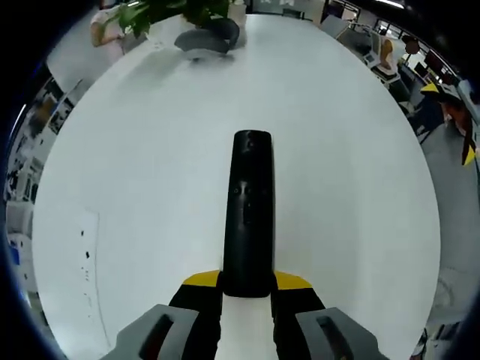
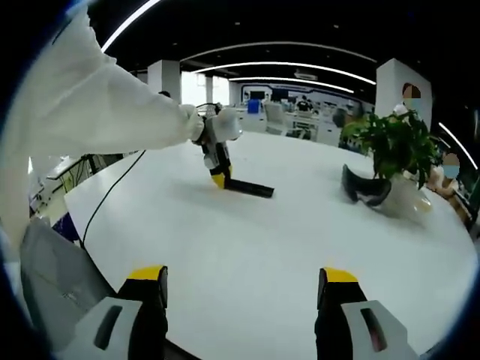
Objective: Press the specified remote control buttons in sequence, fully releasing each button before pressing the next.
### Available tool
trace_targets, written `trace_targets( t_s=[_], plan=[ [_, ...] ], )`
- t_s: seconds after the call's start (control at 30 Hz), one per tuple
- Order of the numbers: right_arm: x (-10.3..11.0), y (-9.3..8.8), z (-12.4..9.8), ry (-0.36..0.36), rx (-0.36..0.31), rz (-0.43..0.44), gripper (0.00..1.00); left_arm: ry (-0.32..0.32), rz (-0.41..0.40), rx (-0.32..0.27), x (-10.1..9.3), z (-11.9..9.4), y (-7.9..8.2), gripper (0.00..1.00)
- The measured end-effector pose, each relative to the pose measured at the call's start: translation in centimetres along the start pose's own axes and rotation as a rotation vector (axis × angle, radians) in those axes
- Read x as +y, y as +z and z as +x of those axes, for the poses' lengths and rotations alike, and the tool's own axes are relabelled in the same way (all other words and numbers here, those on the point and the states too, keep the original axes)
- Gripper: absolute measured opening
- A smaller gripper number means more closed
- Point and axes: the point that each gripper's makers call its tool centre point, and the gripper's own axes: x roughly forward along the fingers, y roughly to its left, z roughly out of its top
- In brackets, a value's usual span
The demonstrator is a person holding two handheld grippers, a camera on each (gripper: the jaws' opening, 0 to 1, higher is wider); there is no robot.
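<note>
I'm clamping the long black plastic remote (image 1: pixel 247 214) in the left gripper (image 1: pixel 246 289), keeping it flat on the white surface (image 1: pixel 150 172). Right gripper (image 2: pixel 240 296) is hanging wide open w/ nothing held, so I'm thinking: bring it over, press straight down, lift fully.

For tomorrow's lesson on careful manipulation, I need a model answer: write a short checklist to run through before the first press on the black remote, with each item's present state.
1. Remote held: ok, the left gripper has its jaws closed on the near end.
2. Remote supported: ok, in the right gripper view it lies flat on the white table.
3. Button face toward the camera: ok, small buttons show on its top, but too small to tell which is which.
4. Right gripper ready to press: not ok, jaws wide open and far from the remote.
5. Path clear: ok, the plant pot and the dark object beside it stand well aside.
</note>
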Motion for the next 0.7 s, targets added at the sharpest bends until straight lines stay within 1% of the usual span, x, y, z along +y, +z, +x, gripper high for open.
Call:
trace_targets(
  t_s=[0.17, 0.3, 0.33, 0.37, 0.43, 0.5, 0.53, 0.57, 0.6, 0.67, 0.7],
  plan=[
    [0.13, -0.02, 0.01, 0.006, 0.002, -0.001, 0.81, 0.012, 0.008, 0.004, -0.22, -0.03, -0.04, 0.24],
    [0.30, -0.07, 0.04, 0.013, 0.006, -0.006, 0.81, 0.034, -0.007, -0.012, -0.26, -0.11, -0.11, 0.25],
    [0.32, -0.01, 0.01, 0.014, 0.003, -0.006, 0.81, 0.055, -0.056, -0.011, -0.18, -0.17, -0.23, 0.25],
    [0.31, 0.08, -0.04, 0.015, -0.002, -0.004, 0.82, 0.072, -0.084, -0.012, -0.10, -0.21, -0.30, 0.25],
    [0.24, 0.31, -0.16, 0.014, -0.015, 0.002, 0.81, 0.093, -0.086, -0.025, -0.09, -0.30, -0.31, 0.26],
    [0.19, 0.44, -0.21, 0.013, -0.023, 0.007, 0.81, 0.132, -0.094, -0.042, 0.09, -0.44, -0.35, 0.28],
    [0.15, 0.47, -0.21, 0.011, -0.025, 0.007, 0.81, 0.158, -0.118, -0.055, 0.14, -0.53, -0.41, 0.28],
    [0.12, 0.53, -0.23, 0.011, -0.029, 0.007, 0.81, 0.166, -0.138, -0.063, 0.04, -0.53, -0.47, 0.28],
    [0.12, 0.57, -0.23, 0.011, -0.032, 0.007, 0.81, 0.191, -0.169, -0.071, 0.11, -0.63, -0.57, 0.28],
    [0.07, 0.68, -0.26, 0.008, -0.038, 0.007, 0.82, 0.233, -0.184, -0.087, 0.39, -0.82, -0.63, 0.31],
    [0.04, 0.73, -0.28, 0.007, -0.042, 0.007, 0.82, 0.264, -0.204, -0.099, 0.58, -0.95, -0.73, 0.34]
  ],
)
